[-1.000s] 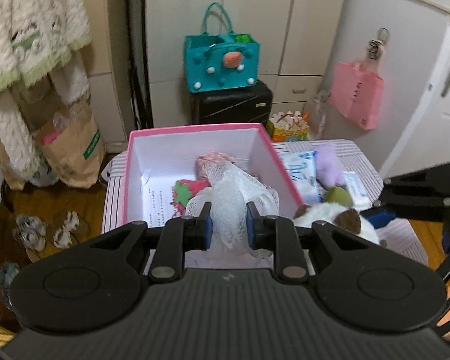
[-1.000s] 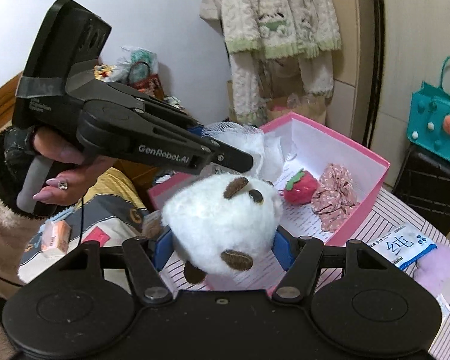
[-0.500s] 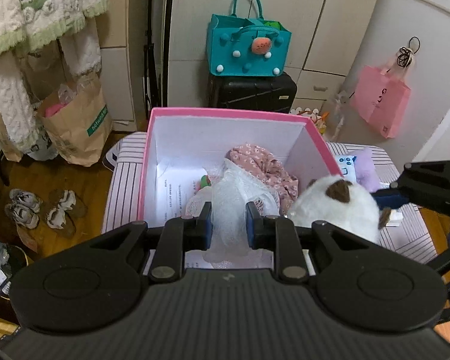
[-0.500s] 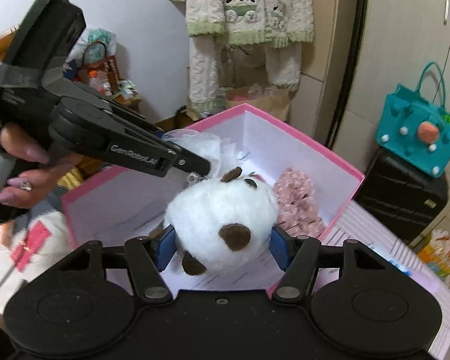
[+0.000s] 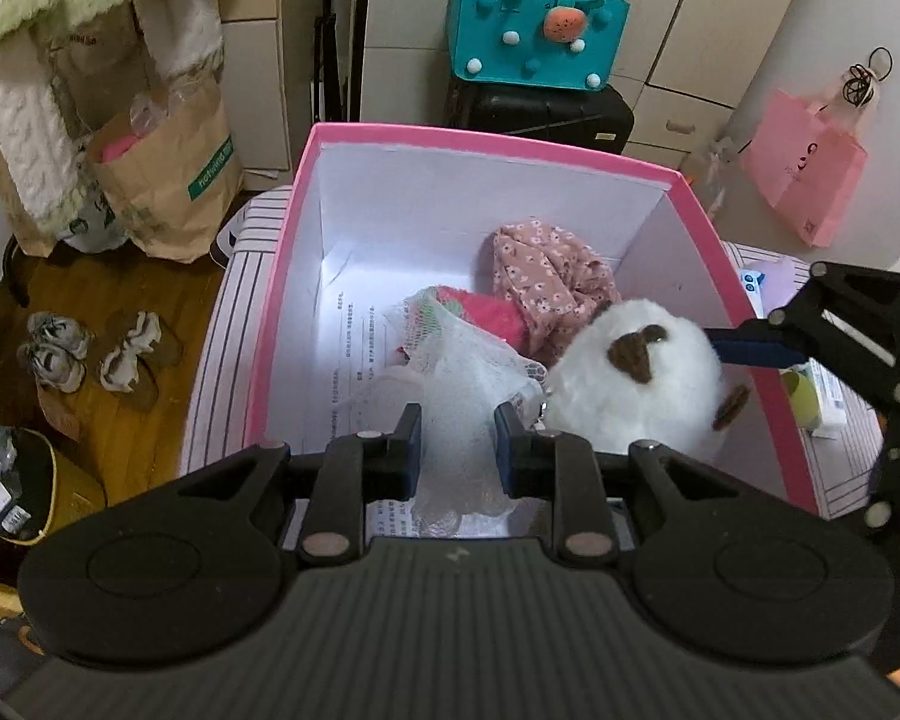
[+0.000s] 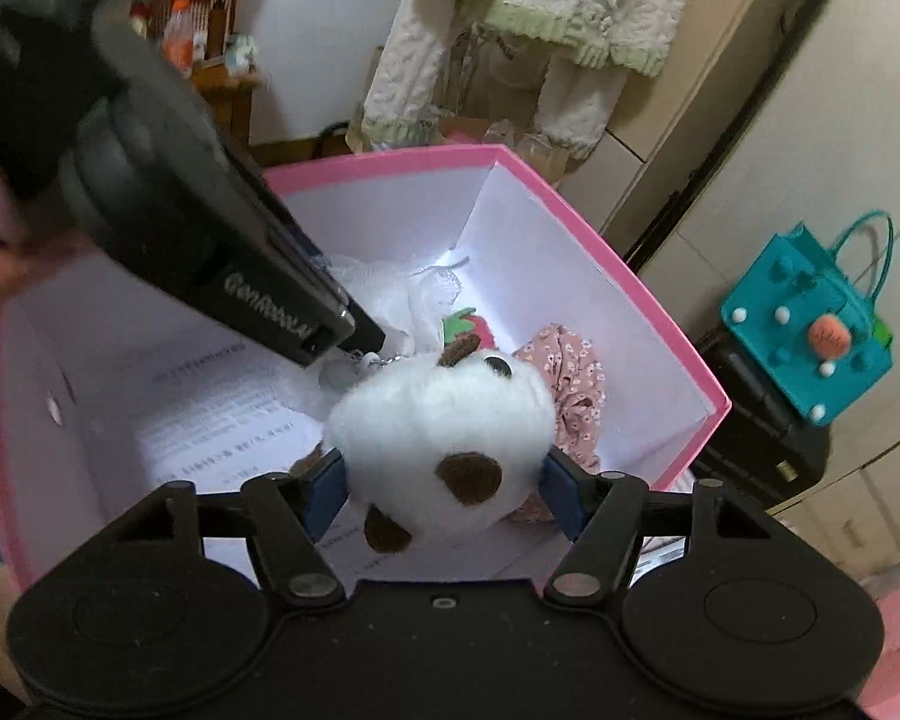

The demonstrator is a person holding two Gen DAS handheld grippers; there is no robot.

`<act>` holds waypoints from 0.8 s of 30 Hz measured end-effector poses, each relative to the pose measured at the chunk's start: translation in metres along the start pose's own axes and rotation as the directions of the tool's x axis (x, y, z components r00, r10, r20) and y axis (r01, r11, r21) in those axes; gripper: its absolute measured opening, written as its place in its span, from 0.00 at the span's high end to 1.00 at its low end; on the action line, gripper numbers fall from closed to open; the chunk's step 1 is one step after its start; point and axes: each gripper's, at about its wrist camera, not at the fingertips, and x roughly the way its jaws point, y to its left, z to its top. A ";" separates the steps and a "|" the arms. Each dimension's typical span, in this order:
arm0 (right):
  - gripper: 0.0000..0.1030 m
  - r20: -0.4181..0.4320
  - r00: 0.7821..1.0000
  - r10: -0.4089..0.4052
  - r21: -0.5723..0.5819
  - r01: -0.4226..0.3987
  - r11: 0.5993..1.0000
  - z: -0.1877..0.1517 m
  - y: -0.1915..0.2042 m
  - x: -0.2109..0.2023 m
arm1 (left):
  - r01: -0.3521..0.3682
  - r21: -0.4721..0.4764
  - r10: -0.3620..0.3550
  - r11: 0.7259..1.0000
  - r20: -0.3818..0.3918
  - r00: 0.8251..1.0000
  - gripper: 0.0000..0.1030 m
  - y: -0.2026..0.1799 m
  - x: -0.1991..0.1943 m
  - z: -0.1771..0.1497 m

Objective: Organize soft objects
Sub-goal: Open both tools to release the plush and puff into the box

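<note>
Inside the pink box (image 5: 306, 228), our left tongs (image 5: 457, 441) pinch a bunched white mesh pouf (image 5: 468, 360), fingers drawn narrow. Beside it, our right tongs (image 6: 444, 486) spread wide around a white plush ball (image 6: 444, 420), pads pressing both flanks. A floral scrunchie (image 5: 546, 276) and strawberry plush (image 6: 471, 327) lie on the box floor behind.

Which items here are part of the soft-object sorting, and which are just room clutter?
In play:
pink box
white plush toy, in right gripper
white mesh pouf, in left gripper
floral scrunchie
strawberry plush

Clutter:
teal bag
pink bag
paper bag
black suitcase
</note>
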 end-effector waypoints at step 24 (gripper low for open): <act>0.32 0.243 0.965 0.096 0.215 -0.150 0.965 -0.052 -0.023 -0.109 | 0.010 0.120 -0.020 0.993 0.085 0.996 0.60 -0.027 -0.069 -0.034</act>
